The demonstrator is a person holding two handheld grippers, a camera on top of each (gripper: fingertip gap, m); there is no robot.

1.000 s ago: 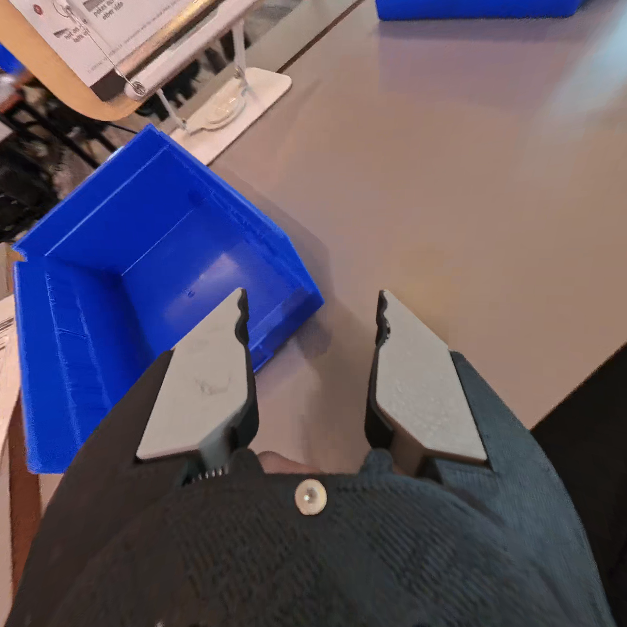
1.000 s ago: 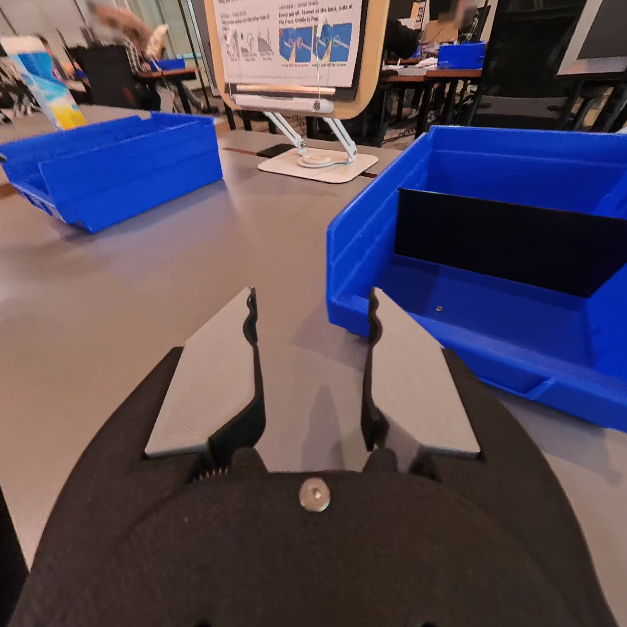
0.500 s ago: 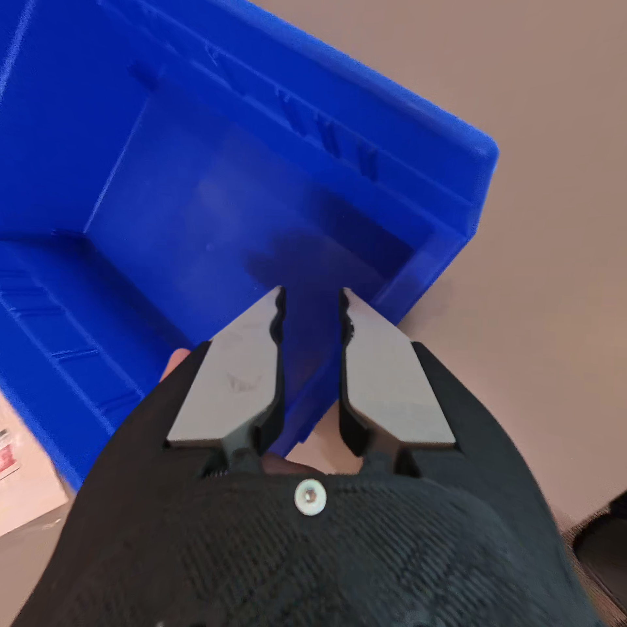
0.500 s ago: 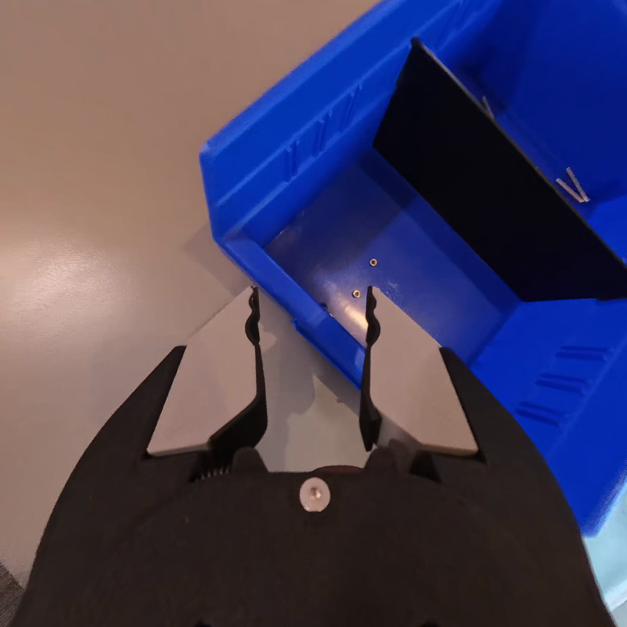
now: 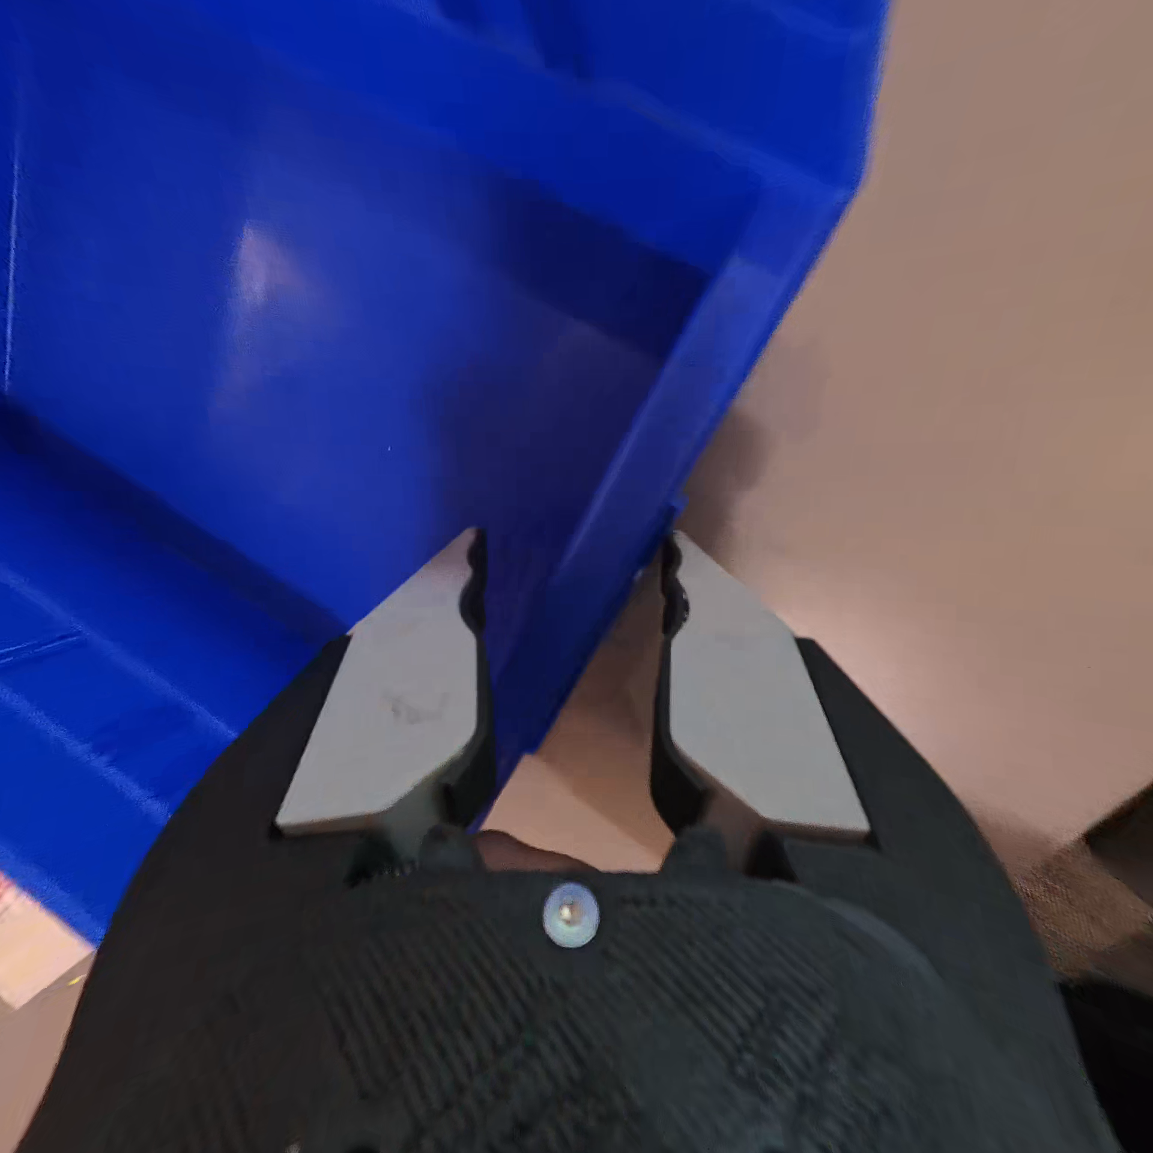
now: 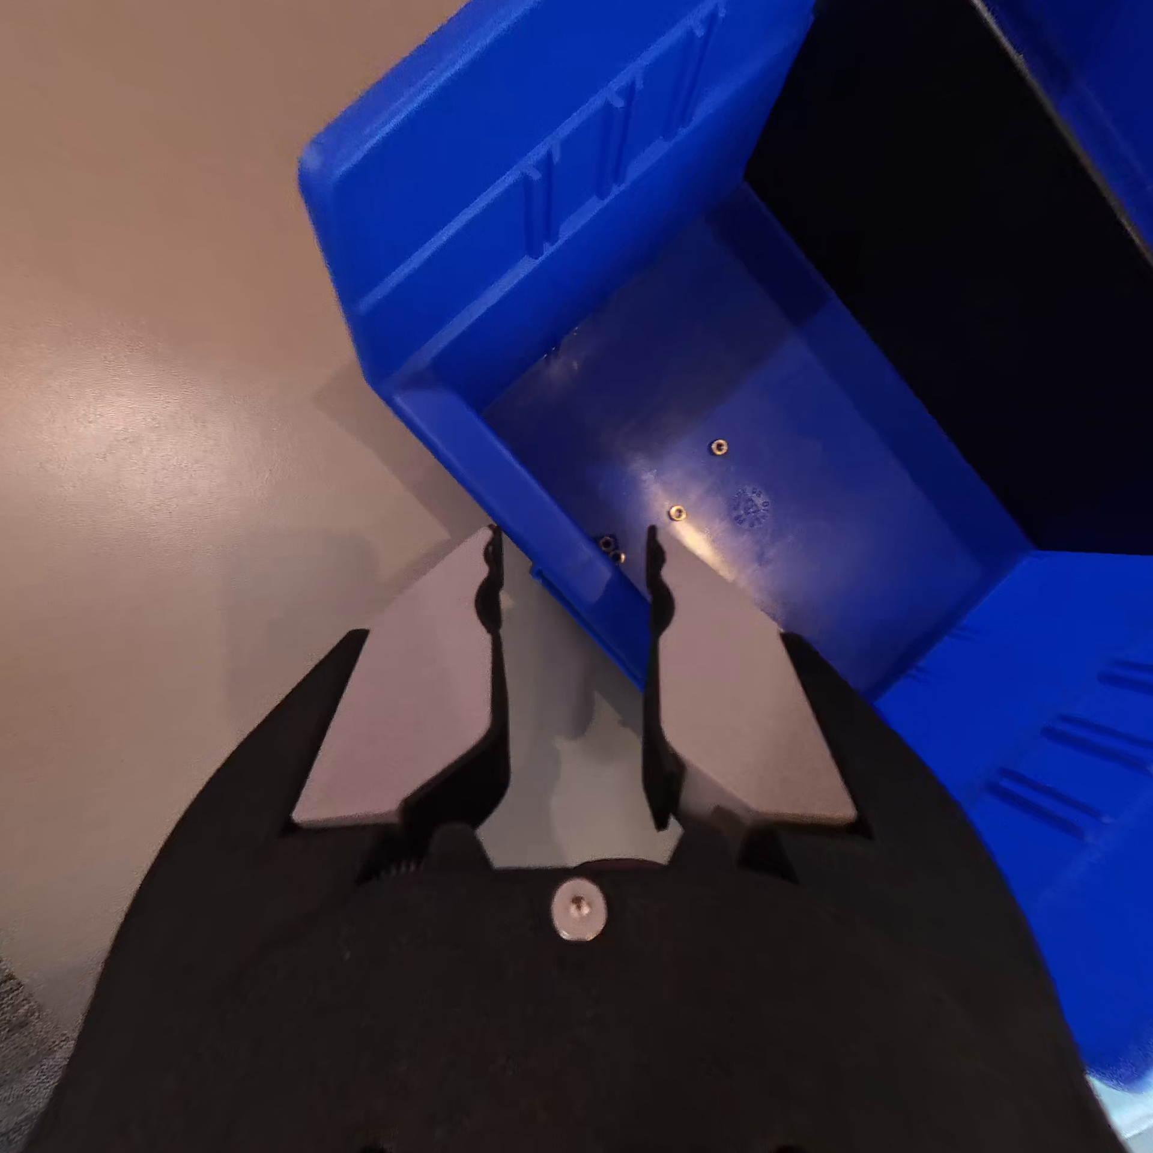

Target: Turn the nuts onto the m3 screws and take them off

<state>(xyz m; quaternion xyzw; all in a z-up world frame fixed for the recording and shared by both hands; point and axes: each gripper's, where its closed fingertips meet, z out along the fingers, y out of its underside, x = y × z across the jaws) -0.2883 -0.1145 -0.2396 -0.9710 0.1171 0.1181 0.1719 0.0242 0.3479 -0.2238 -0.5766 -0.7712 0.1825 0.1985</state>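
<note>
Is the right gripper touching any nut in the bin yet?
Apart. Right wrist view: open right gripper sits above the bin's front wall; nuts lie untouched.

We've got a plain greyish-tan desk [image 6: 156, 374] here, smooth with a soft glare patch on it. Sitting right on it in the right wrist view is a blue bin [image 6: 474, 206], set at an angle. The left wrist view shows the same kind of desk top [image 5: 967, 437] with another blue bin [image 5: 705, 399] resting on it, a bit blurry.
</note>
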